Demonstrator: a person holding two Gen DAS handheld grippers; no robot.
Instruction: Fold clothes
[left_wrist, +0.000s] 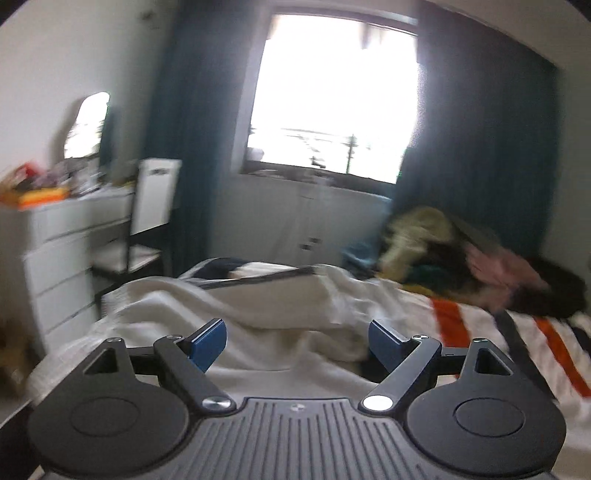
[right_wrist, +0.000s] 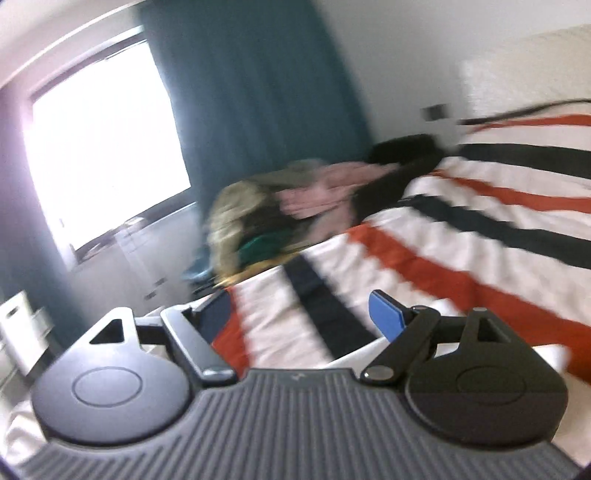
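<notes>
A: Left wrist view first, biggest thing down. What fills it?

B: The bed (left_wrist: 424, 306), with a striped cover (left_wrist: 480, 332) in white, orange and black. A cream garment (left_wrist: 258, 302) lies crumpled across the near end, straight ahead of the left tongs (left_wrist: 297, 341). Behind it, toward the dark curtain (left_wrist: 480, 147), sits a heap of clothes (left_wrist: 461, 251): olive, pink, black and a bit of green.

A: And those tongs?

B: Spread wide, blue pads (left_wrist: 208, 341) well apart, nothing between them; they hang above the cream cloth.

A: Any writing to read?

B: None I can make out. Everything is blurred. The white dresser (left_wrist: 66, 251) on the left carries clutter I cannot identify, an oval mirror (left_wrist: 86, 125) stands on it, and a chair (left_wrist: 147, 229) is just beside it.

A: Right wrist view?

B: Same striped cover (right_wrist: 461, 229) spreads under the right tongs (right_wrist: 303, 321), also gaping and empty. The clothes heap (right_wrist: 295, 206) is farther up the bed, near the teal curtain (right_wrist: 251, 92) and the bright window (right_wrist: 99, 140). A white cupboard (right_wrist: 122, 266) stands under the window; what it holds is hidden.
</notes>
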